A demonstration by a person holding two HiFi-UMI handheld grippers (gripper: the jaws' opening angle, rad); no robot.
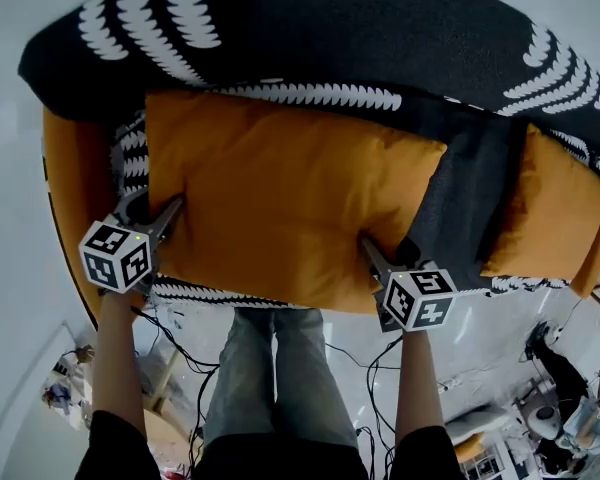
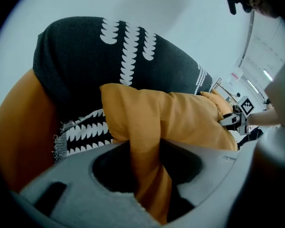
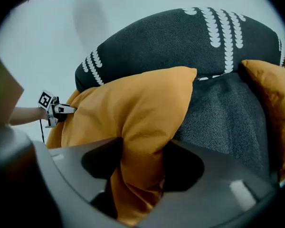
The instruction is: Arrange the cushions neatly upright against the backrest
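My left hand-held gripper (image 1: 173,208): clamped on large orange cushion (image 1: 280,198), left edge.
My right hand-held gripper (image 1: 366,244): pinching its right corner, apparently firmly.
Second cushion (image 1: 550,208): apart, at right.

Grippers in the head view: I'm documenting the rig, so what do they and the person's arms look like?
The left gripper and right gripper each have slim dark grey jaws and a white cube with black square markers. Black cables trail beneath. The person wears short black sleeves.
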